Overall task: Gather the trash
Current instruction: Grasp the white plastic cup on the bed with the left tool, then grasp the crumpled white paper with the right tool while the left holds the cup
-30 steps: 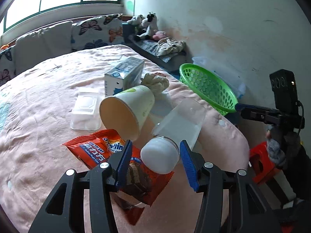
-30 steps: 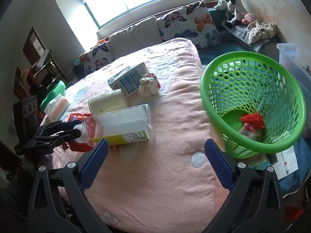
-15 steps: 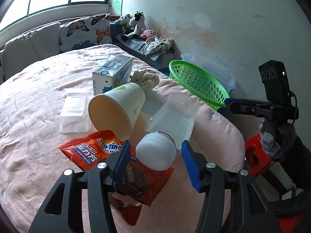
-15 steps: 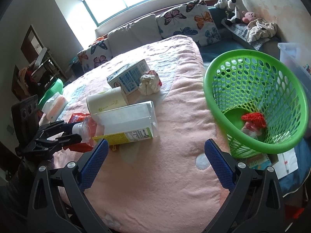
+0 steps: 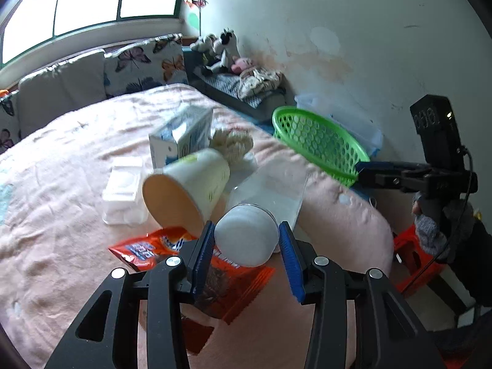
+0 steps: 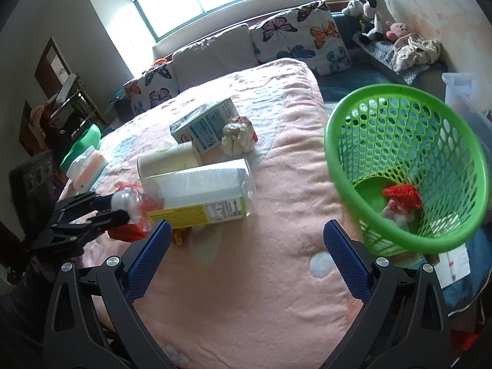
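A clear plastic bottle (image 5: 270, 187) (image 6: 200, 190) lies on its side on the pink bed, white cap (image 5: 246, 236) toward me. My left gripper (image 5: 246, 226) (image 6: 113, 207) is closing, and both blue pads touch the cap's sides. Around it lie a paper cup (image 5: 190, 184), a blue-white carton (image 5: 181, 135), crumpled paper (image 5: 233, 143), an orange snack wrapper (image 5: 144, 246) and a clear plastic box (image 5: 123, 187). The right gripper (image 6: 246, 224) (image 5: 363, 169) hangs open and empty over the blanket between the bottle and the green basket (image 6: 399, 90), which holds a red scrap (image 6: 402, 195).
The basket (image 5: 316, 144) stands off the bed's right edge beside a clear storage bin (image 6: 467, 92). A red stool (image 5: 412, 246) sits below the bed corner. Butterfly pillows (image 6: 301, 40) and plush toys (image 6: 372, 3) line the far side. A wipes pack (image 6: 89, 166) lies at the left.
The left jaws widened slightly, then narrowed until the pads met the bottle's cap. The right gripper stays where it was, still open.
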Demonstrator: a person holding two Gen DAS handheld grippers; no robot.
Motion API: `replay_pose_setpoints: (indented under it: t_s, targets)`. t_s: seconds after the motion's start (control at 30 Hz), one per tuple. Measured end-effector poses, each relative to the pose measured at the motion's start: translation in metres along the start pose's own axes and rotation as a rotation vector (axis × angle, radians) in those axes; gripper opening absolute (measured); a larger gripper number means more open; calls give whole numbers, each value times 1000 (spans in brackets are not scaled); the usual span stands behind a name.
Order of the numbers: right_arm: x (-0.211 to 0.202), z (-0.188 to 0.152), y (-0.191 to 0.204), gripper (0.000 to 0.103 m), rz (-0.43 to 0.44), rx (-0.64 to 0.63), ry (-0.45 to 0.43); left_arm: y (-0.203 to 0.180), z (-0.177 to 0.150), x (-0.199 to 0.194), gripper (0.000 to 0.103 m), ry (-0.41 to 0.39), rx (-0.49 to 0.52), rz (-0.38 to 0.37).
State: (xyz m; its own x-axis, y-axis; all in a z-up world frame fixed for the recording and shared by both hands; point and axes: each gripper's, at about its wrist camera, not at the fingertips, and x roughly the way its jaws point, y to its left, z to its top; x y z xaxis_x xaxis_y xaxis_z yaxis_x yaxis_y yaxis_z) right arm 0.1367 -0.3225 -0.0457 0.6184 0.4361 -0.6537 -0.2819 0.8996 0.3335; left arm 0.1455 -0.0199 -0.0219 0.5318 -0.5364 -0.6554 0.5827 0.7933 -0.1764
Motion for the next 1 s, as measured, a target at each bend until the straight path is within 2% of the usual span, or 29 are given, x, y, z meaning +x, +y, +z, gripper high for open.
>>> replay_pose_setpoints:
  t_s: [0.17,0.27,0.53,0.67,0.83,0.97,1.0]
  targets:
    - [7,21,0,98,2,-31,-15,-9,21,-21,41,-55,-19,43]
    - [22,37,-2,98,33,-40,-2,-11,30,-31,41,-78,-37,58]
    - [86,68,2,83,67,-87,60,-9,39,-41,41,-108,-56,75]
    - [112,75,0,81,54,-73,66,-9,39,-40,41,-107,-64,69]
    - [140,80,-8,71,55,-19,85,-9,41,-35,41,-96,-63,69]
    - [147,79,-11,58,91,-7,90,-8,42,-33,41,-94,-73,70]
    - [147,80,-11,52,97,-9,89,-7,43,-33,41,-94,-75,72]
